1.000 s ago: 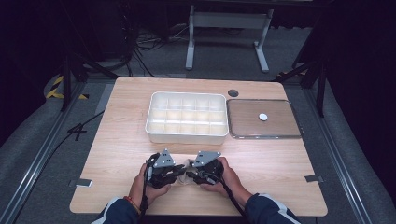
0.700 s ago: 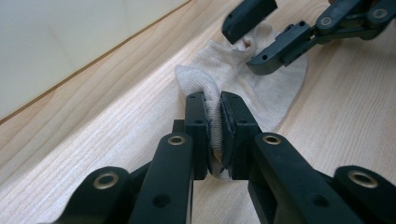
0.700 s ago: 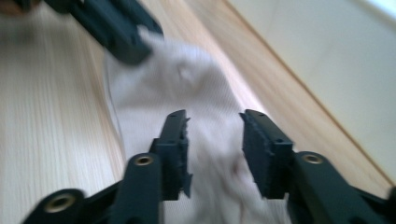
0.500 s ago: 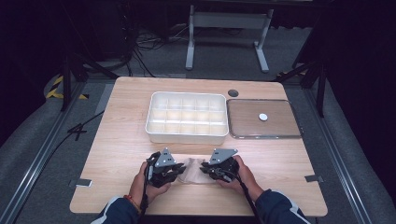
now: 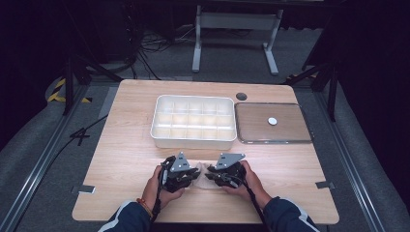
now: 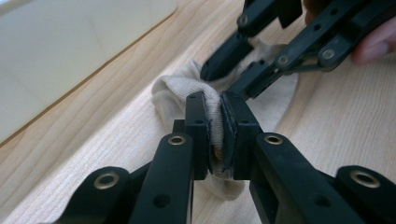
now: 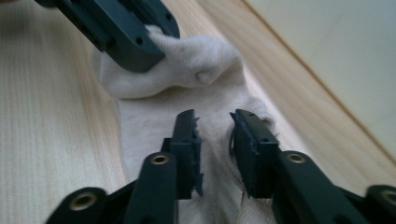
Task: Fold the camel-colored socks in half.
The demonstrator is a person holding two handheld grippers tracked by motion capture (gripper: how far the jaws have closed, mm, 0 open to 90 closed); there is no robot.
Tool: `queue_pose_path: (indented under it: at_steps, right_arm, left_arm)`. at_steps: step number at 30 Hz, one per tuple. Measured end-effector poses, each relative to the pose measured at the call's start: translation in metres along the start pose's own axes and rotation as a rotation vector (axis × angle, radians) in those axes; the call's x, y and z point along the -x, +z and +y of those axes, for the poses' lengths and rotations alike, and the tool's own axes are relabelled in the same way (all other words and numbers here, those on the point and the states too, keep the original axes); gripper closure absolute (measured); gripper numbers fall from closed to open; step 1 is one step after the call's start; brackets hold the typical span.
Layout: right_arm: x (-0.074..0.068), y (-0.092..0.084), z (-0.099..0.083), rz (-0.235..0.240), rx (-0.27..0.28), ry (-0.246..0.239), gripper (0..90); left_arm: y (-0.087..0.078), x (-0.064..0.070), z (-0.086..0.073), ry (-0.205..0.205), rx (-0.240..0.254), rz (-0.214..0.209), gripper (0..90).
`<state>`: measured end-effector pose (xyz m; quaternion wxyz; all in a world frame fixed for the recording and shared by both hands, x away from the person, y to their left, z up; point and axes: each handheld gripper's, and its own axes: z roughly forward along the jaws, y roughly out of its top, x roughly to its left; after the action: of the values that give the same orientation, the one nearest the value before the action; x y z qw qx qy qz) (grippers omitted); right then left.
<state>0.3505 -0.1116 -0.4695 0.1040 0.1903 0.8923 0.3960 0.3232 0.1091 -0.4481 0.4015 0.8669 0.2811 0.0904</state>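
A pale beige sock (image 5: pixel 200 180) lies on the wooden table (image 5: pixel 125 145) near the front edge, between my two grippers. My left gripper (image 5: pixel 193 175) is shut on a fold of the sock (image 6: pixel 170 91); in the left gripper view (image 6: pixel 215 100) the fabric is squeezed between its pads. My right gripper (image 5: pixel 211 175) faces it from the right. Its jaws have just been opening and stand apart over the sock's (image 7: pixel 196 65) other end, with fabric lying in the gap (image 7: pixel 214 116) but unpressed. The right gripper's jaws (image 6: pixel 222 80) hover just beyond my left fingertips.
A white tray (image 5: pixel 193 141) divided into several compartments stands behind the grippers at mid-table. To its right lies a flat metal-rimmed tray (image 5: pixel 251 139) with a small white disc (image 5: pixel 272 121) on it. A dark round spot (image 5: pixel 241 96) marks the table's far edge.
The right gripper has shifted to the right, away from the left one, and the sock now shows stretched between them. The left gripper has stayed put, still clamped on the sock.
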Motion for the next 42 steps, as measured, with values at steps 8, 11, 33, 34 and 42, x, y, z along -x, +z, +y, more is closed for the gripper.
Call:
queue_pose_path:
  at_steps: [8, 11, 33, 34, 42]
  right_arm:
    - [0.008, -0.032, -0.002, -0.031, 0.028, -0.023, 62.2]
    - [0.013, -0.036, -0.012, -0.033, -0.005, -0.003, 57.6]
    - [0.025, -0.026, -0.028, -0.023, -0.053, 0.061, 55.4]
    - [0.025, -0.027, -0.028, -0.024, -0.055, 0.065, 53.6]
    - [0.034, -0.048, -0.033, -0.024, -0.054, 0.142, 54.3]
  left_arm:
    - [-0.001, 0.0, -0.002, 0.009, -0.012, 0.014, 81.8]
    - [-0.002, -0.002, -0.001, -0.006, -0.006, 0.009, 81.8]
    - [0.014, 0.005, 0.026, 0.022, 0.044, -0.039, 81.9]
    - [0.017, 0.007, 0.027, 0.025, 0.042, -0.039, 81.9]
    - [0.024, 0.011, 0.028, 0.025, 0.026, -0.032, 81.9]
